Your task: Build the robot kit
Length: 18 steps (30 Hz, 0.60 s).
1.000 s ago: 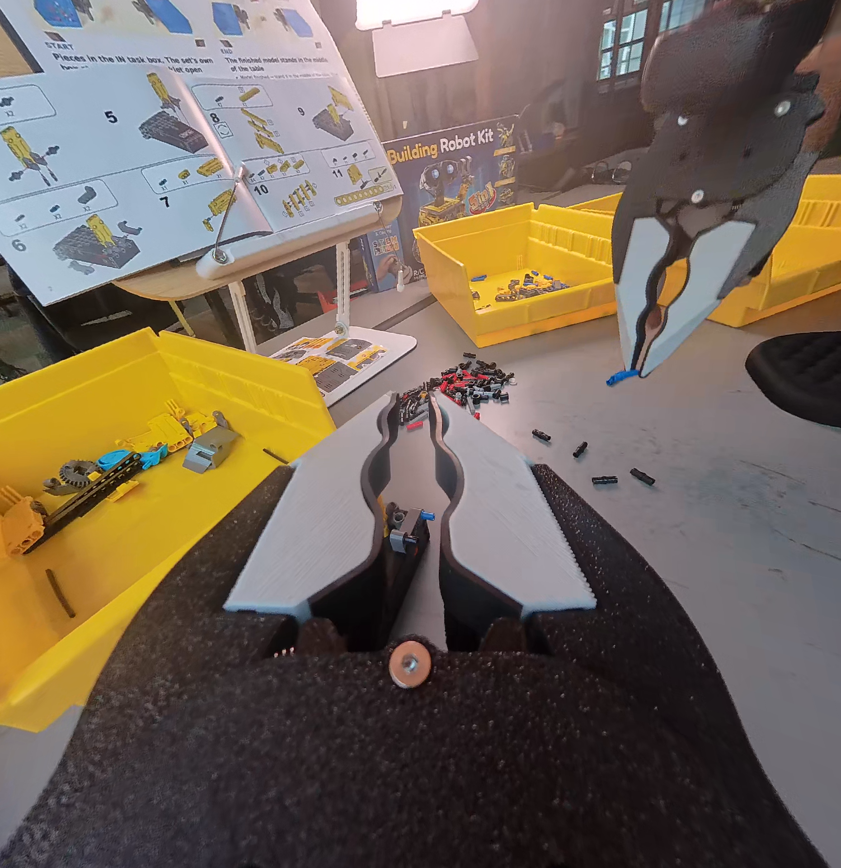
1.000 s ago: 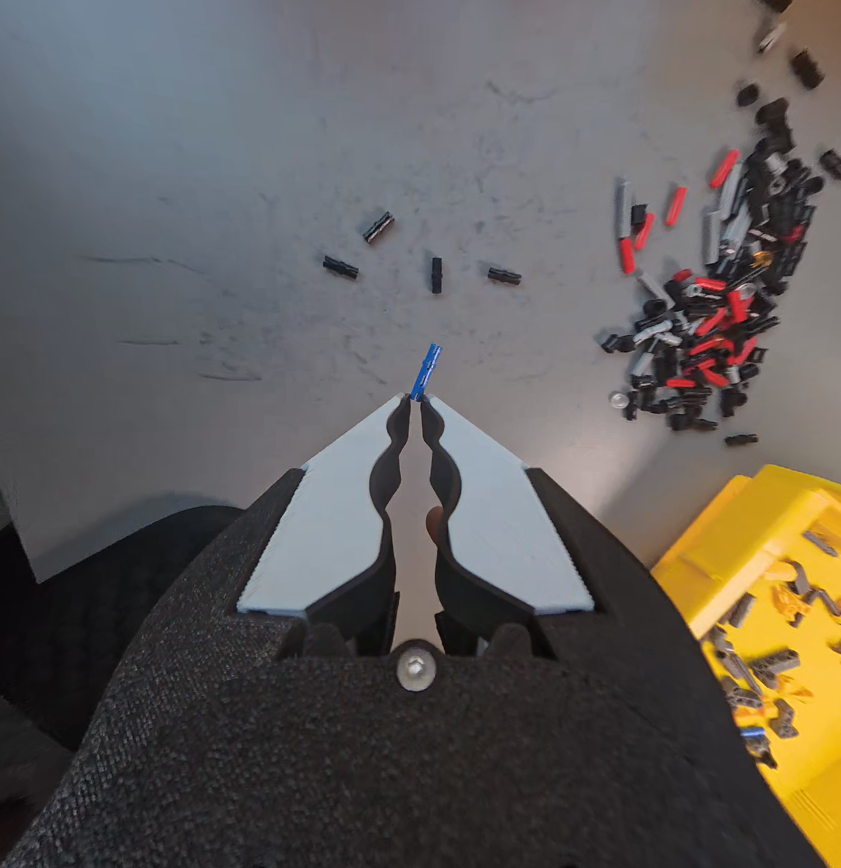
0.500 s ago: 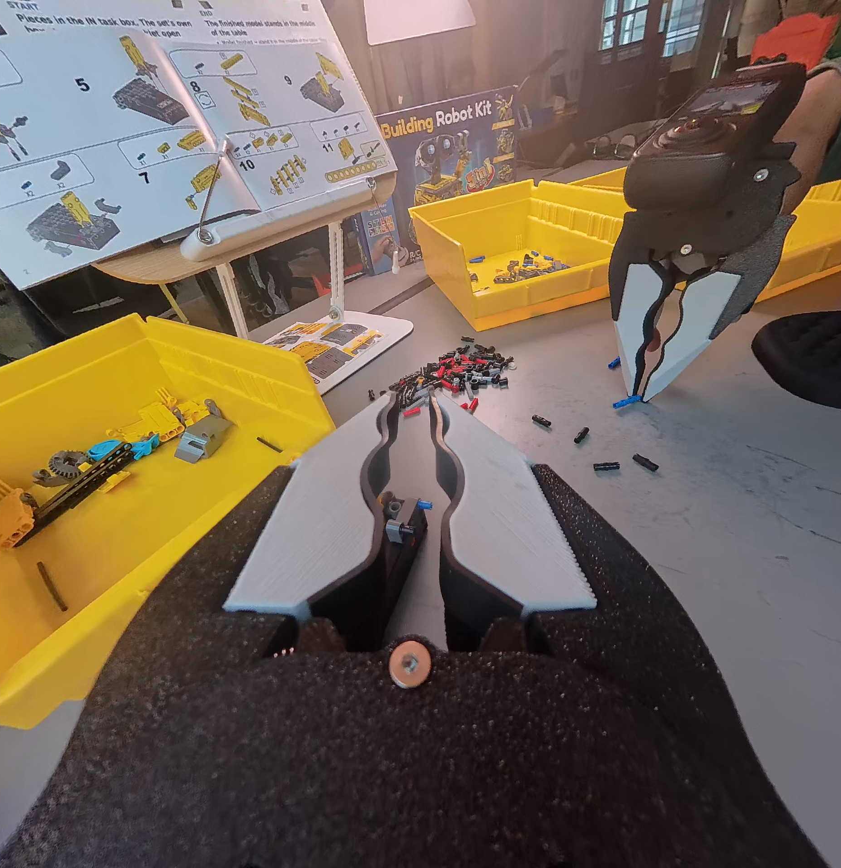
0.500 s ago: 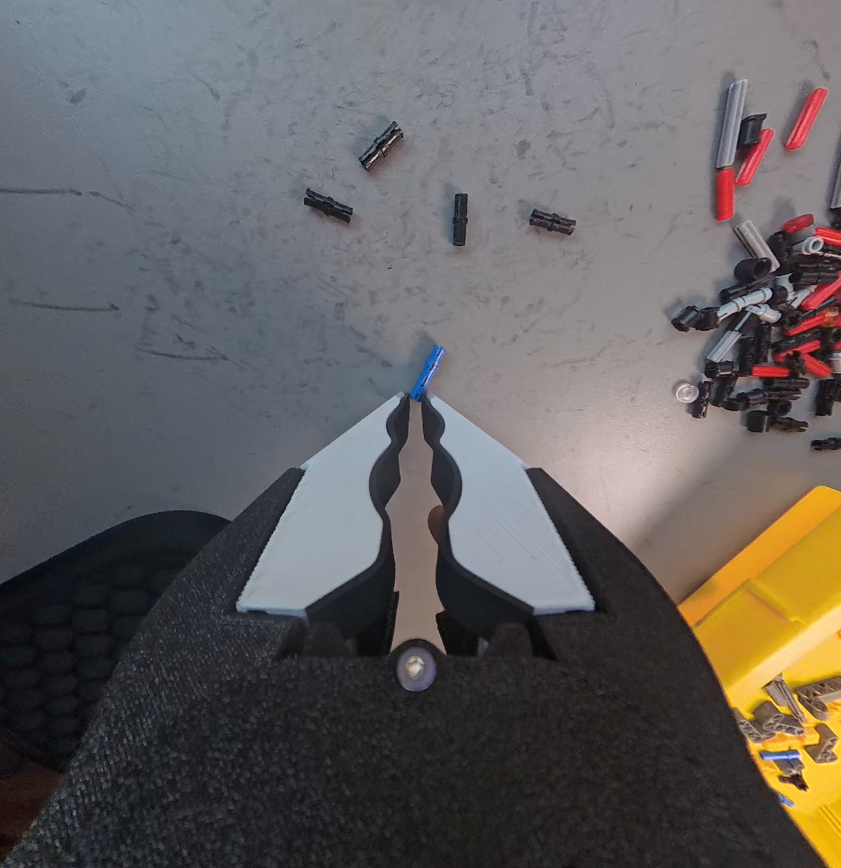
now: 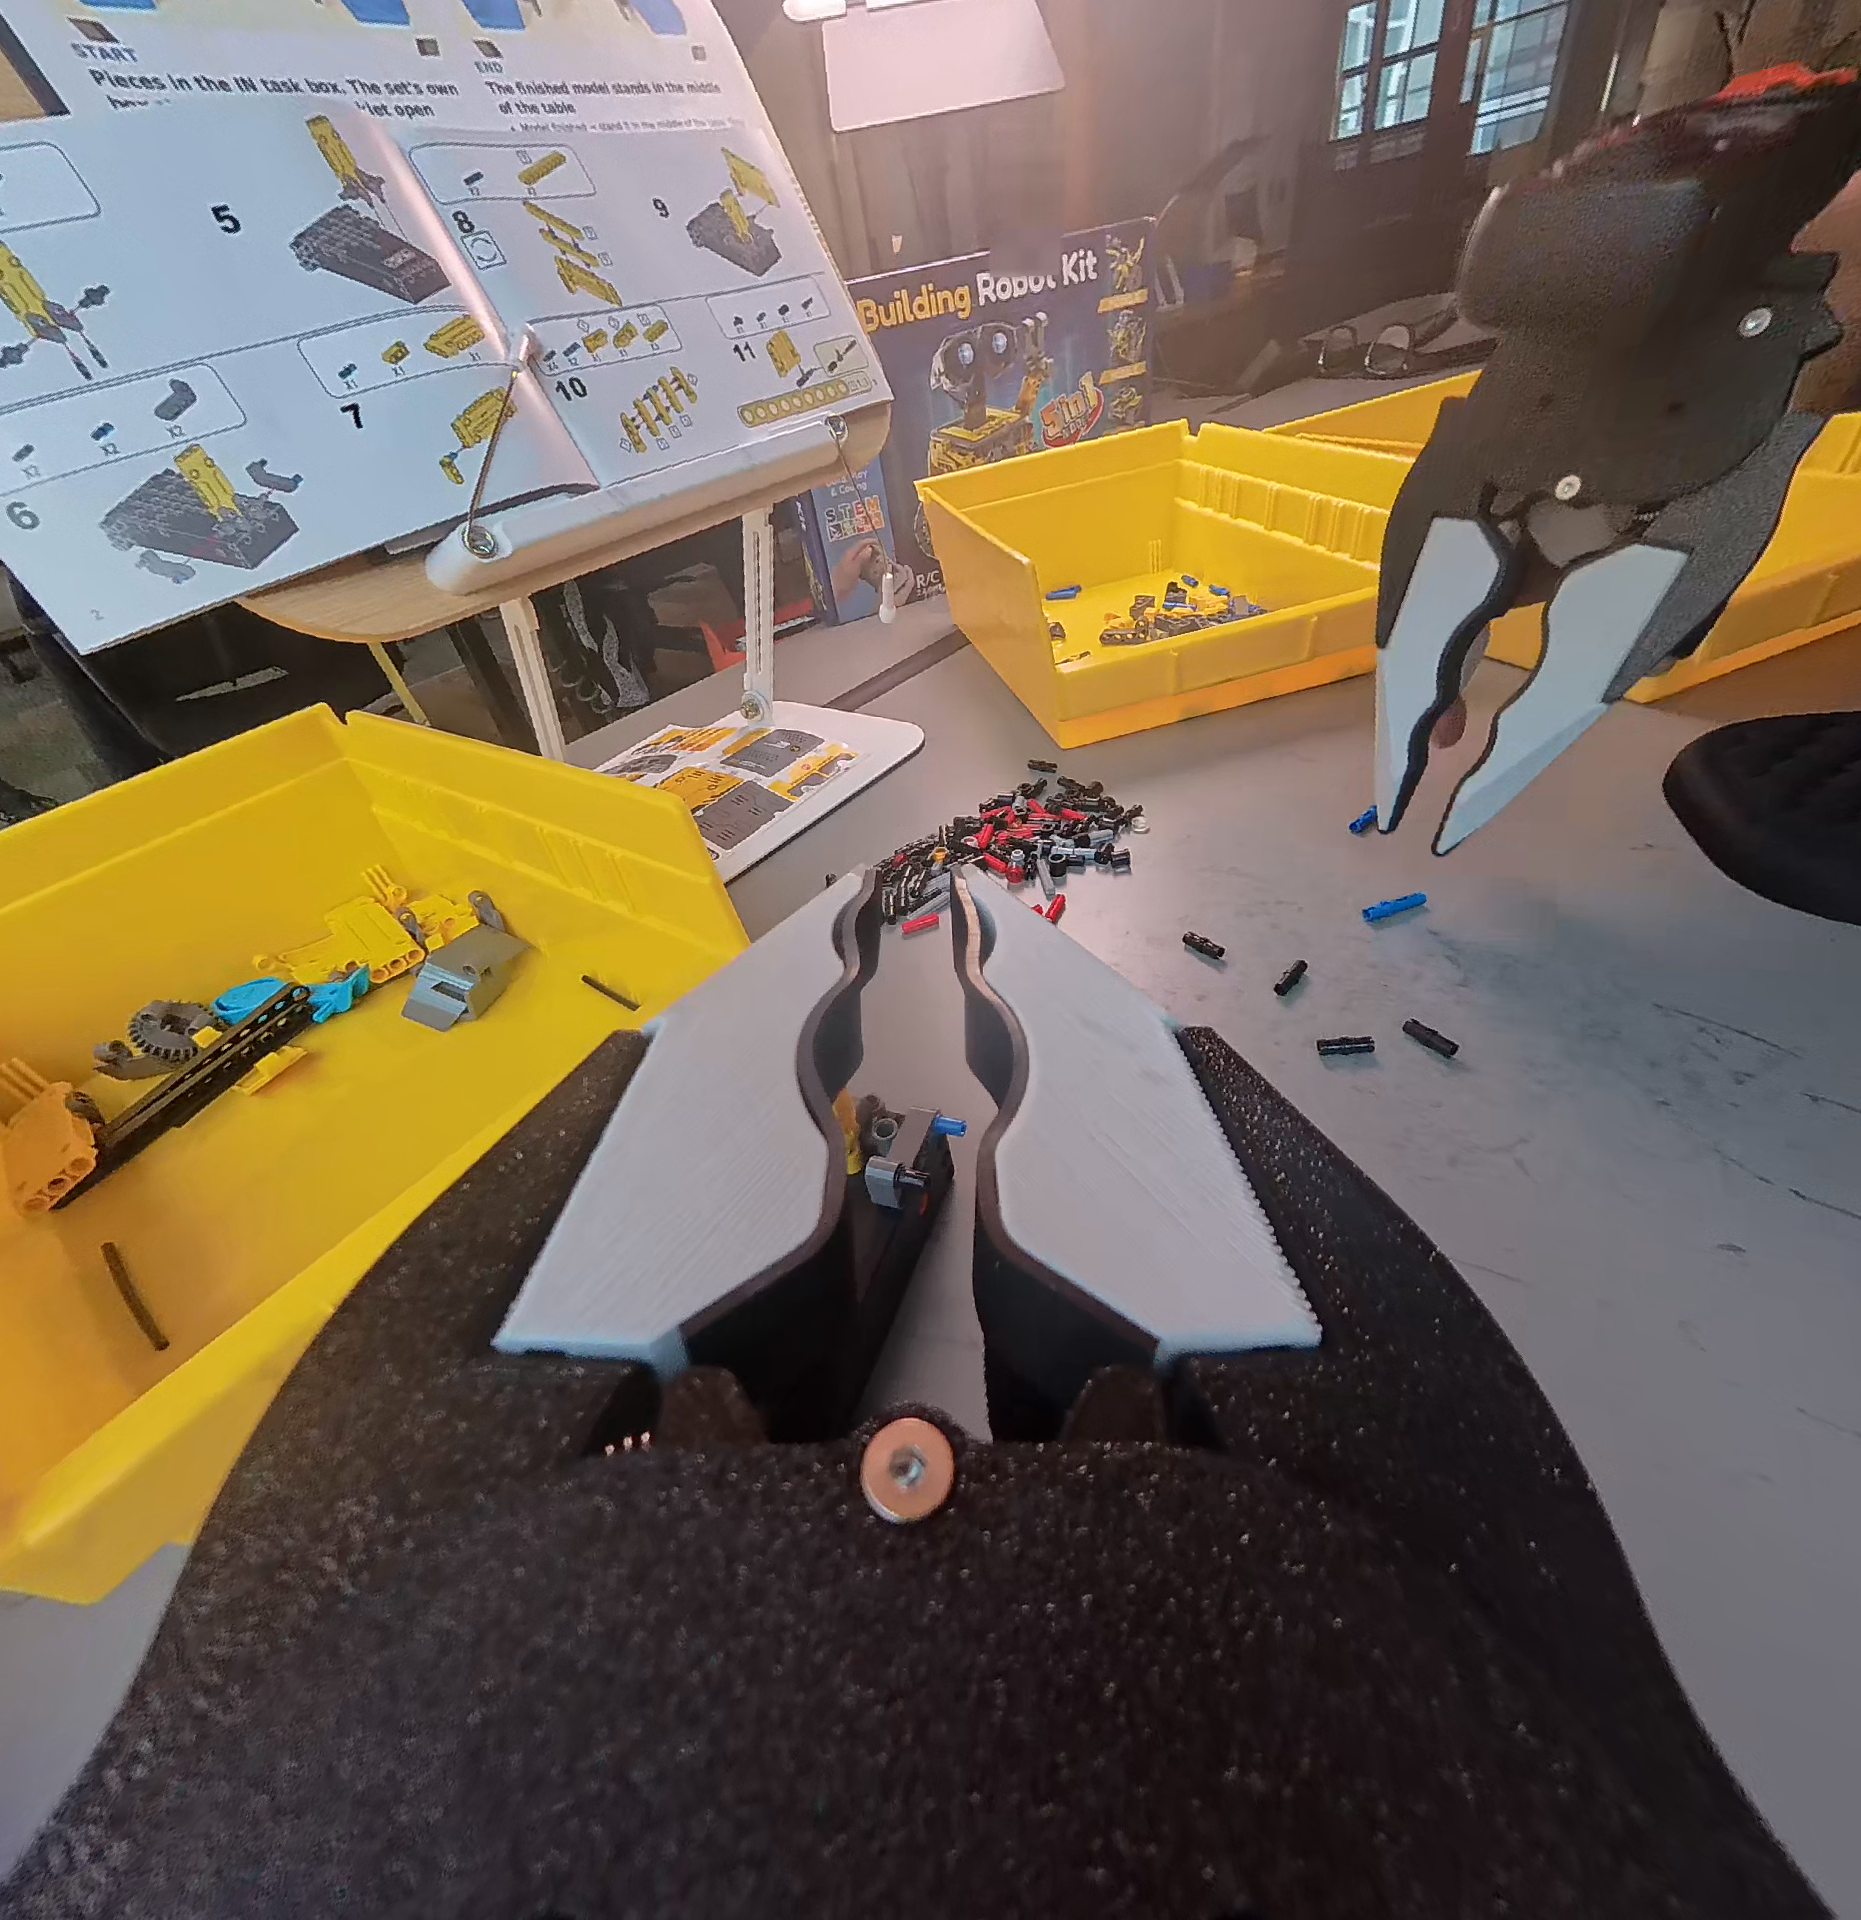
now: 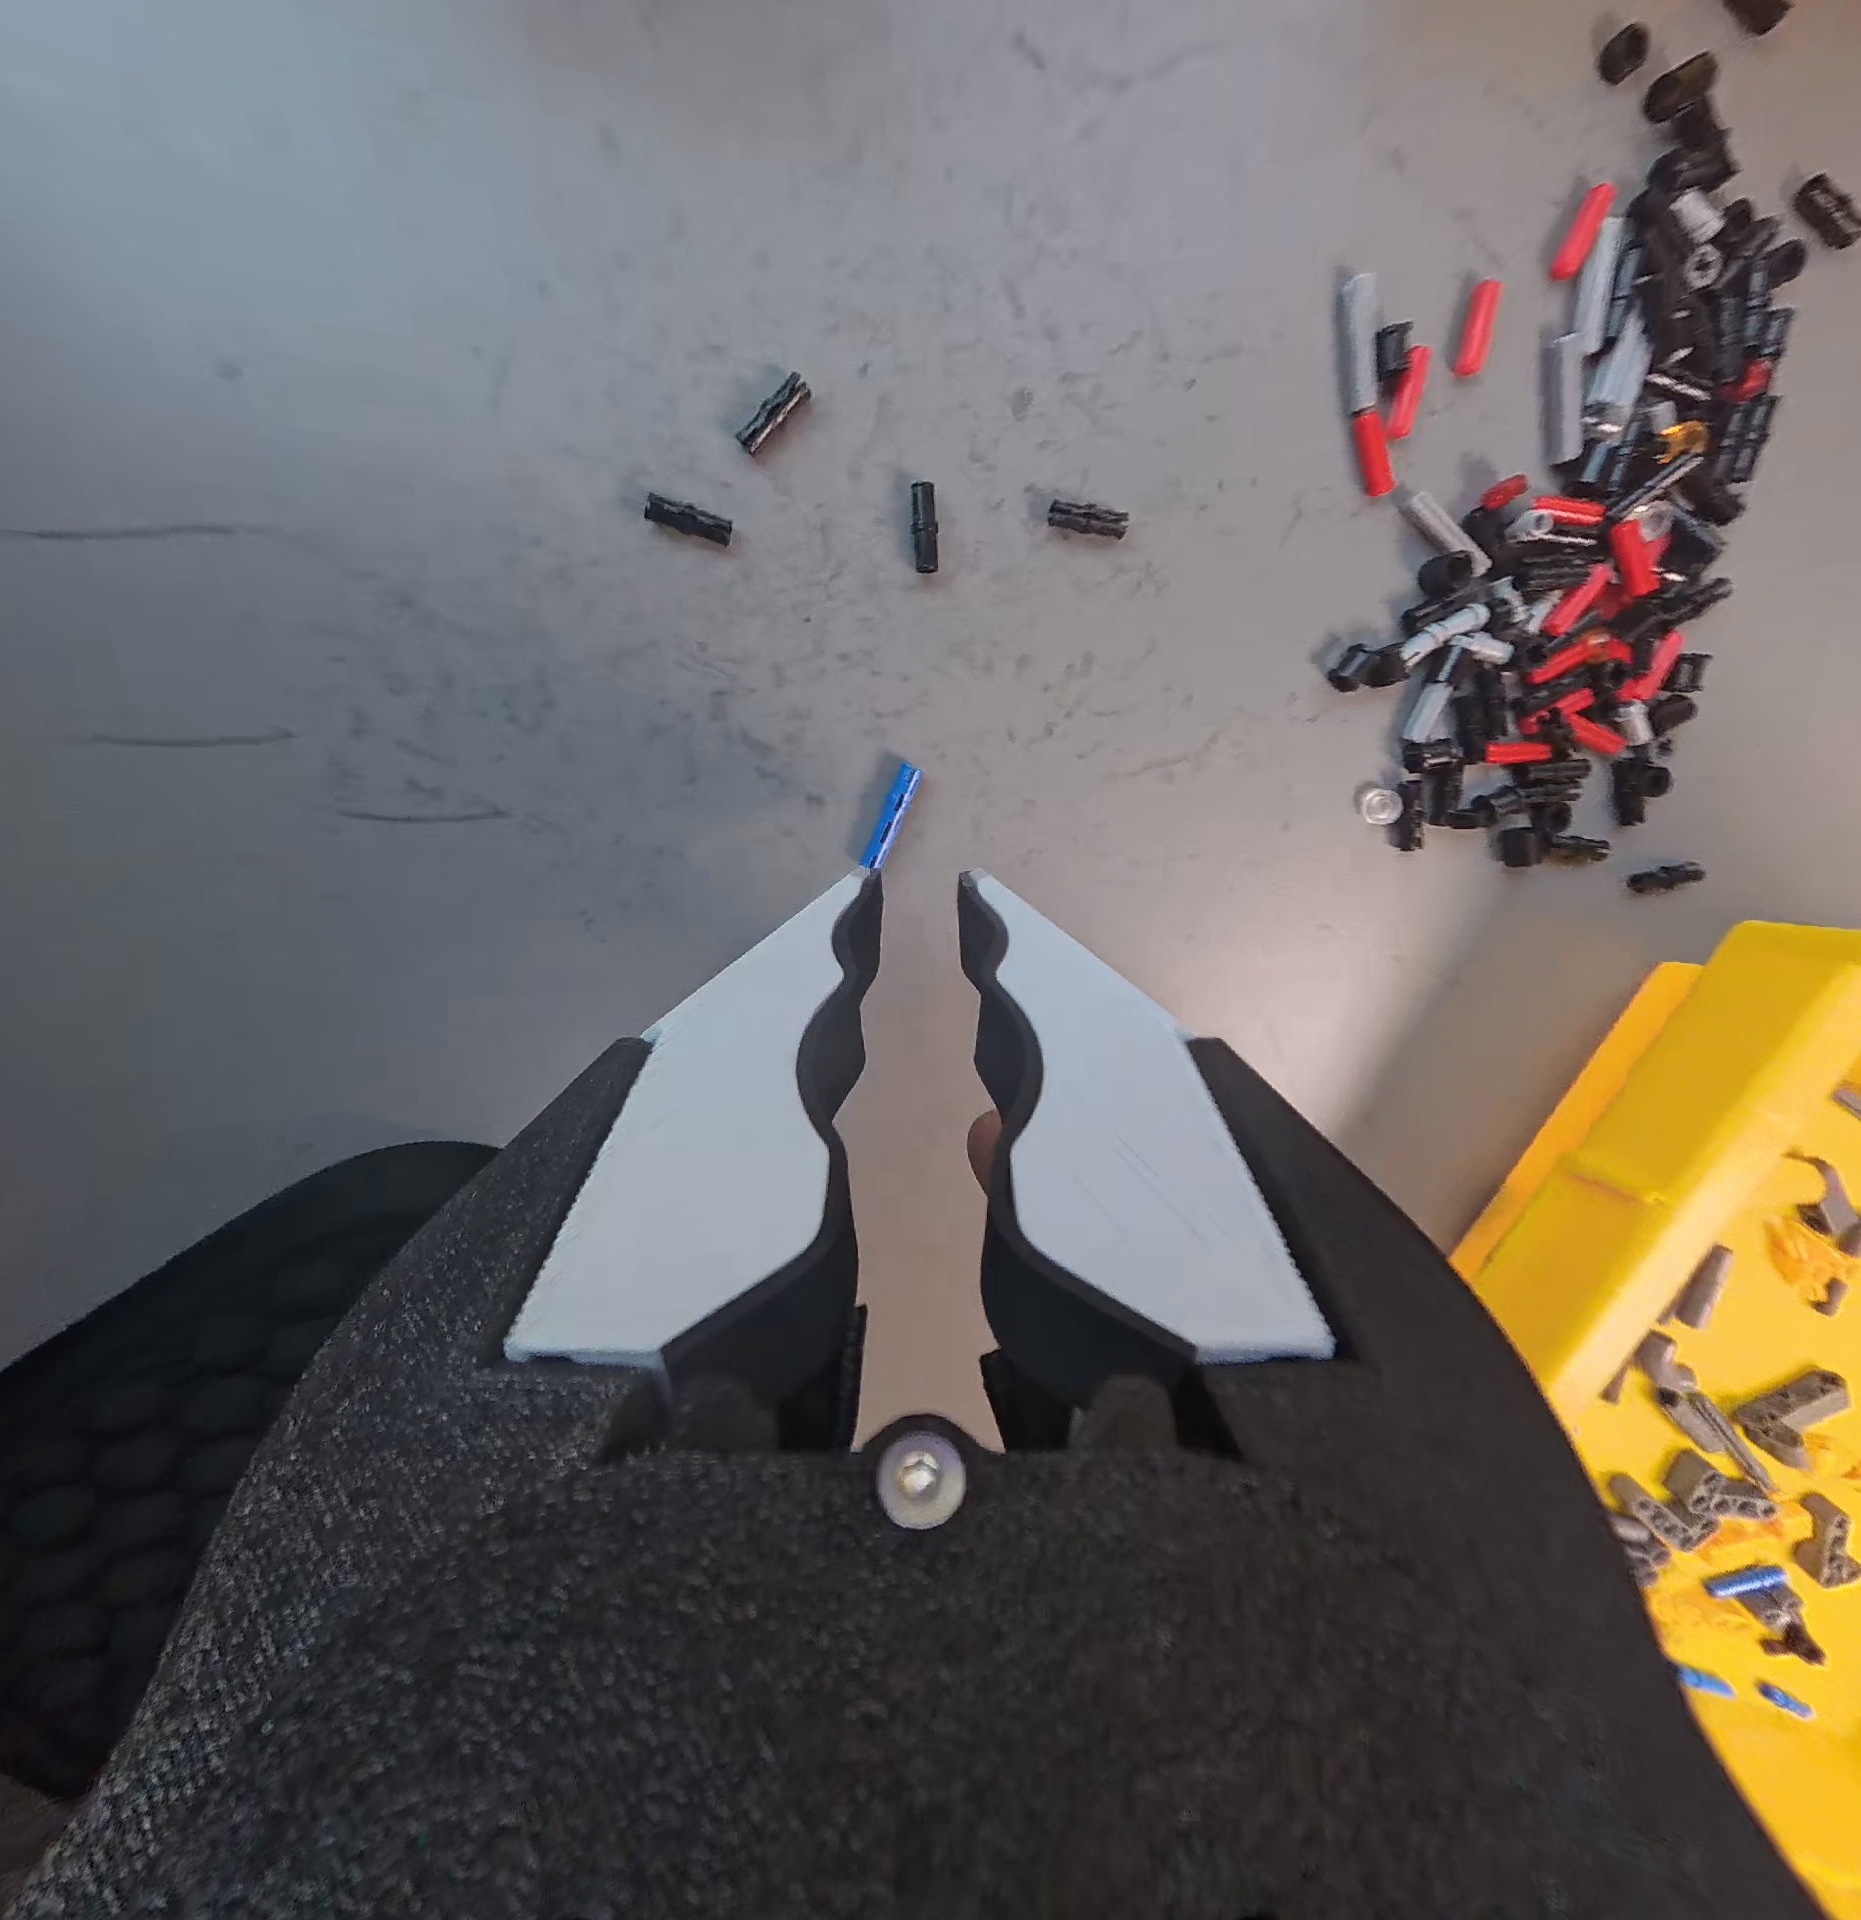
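Note:
My left gripper (image 5: 941, 883) is shut on a small black assembly (image 5: 898, 1155) with grey and blue pins, held deep between the jaws just above the grey table. My right gripper (image 6: 918, 881) is open and empty, with its tips just above the table. A blue pin (image 6: 892, 816) lies on the table right in front of its left fingertip (image 6: 853, 896). In the left wrist view the right gripper (image 5: 1422, 836) hangs over the same blue pin (image 5: 1393, 907). Several loose black pins (image 6: 924, 527) lie just beyond it.
A pile of black, red and grey pins (image 6: 1591, 582) lies to the right. A yellow bin (image 6: 1653, 1122) of parts is at lower right, and another bin (image 5: 406, 800) is at the left. An instruction booklet on a stand (image 5: 386, 260), a far bin (image 5: 1019, 582) and a black pad (image 5: 1799, 821) border the table. About 25 centimeters separates my left fingertips from my right.
My right gripper came down to the table holding the blue pin, then opened and left the pin lying there. My left gripper kept its hold and barely moved.

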Each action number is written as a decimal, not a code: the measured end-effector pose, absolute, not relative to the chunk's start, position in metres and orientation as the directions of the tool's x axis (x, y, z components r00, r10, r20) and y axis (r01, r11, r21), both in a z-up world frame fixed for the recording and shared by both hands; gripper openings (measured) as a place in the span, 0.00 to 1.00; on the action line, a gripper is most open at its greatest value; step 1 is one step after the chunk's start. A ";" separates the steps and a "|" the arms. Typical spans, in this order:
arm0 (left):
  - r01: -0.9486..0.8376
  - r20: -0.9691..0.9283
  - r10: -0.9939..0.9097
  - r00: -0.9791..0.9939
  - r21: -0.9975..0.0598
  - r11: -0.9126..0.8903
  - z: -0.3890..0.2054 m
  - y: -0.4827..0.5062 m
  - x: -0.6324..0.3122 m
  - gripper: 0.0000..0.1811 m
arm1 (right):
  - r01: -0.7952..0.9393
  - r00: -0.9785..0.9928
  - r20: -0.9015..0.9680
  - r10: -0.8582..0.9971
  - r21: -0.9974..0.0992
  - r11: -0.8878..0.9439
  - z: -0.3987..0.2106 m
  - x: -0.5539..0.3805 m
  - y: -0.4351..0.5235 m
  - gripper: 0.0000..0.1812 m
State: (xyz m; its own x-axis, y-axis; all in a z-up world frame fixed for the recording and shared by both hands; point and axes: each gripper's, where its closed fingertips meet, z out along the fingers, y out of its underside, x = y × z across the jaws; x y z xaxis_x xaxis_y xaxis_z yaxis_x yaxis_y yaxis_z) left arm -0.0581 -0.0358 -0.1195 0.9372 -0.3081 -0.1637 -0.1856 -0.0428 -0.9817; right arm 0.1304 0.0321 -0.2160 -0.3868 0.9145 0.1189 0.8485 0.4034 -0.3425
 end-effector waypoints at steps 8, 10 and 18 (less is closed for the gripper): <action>-0.172 -0.145 -0.329 0.933 -0.983 -0.056 -0.124 -0.035 -0.054 0.06 | 0.774 -0.062 0.190 0.980 -0.610 0.167 -0.184 0.148 0.055 0.11; -0.168 -0.139 -0.335 0.932 -0.984 -0.058 -0.126 -0.034 -0.052 0.06 | 0.752 0.005 0.158 0.987 -0.652 0.101 -0.187 0.158 0.057 0.11; -0.161 -0.133 -0.339 0.931 -0.985 -0.057 -0.126 -0.034 -0.051 0.07 | 0.746 0.125 0.150 0.981 -0.665 0.007 -0.200 0.177 0.071 0.15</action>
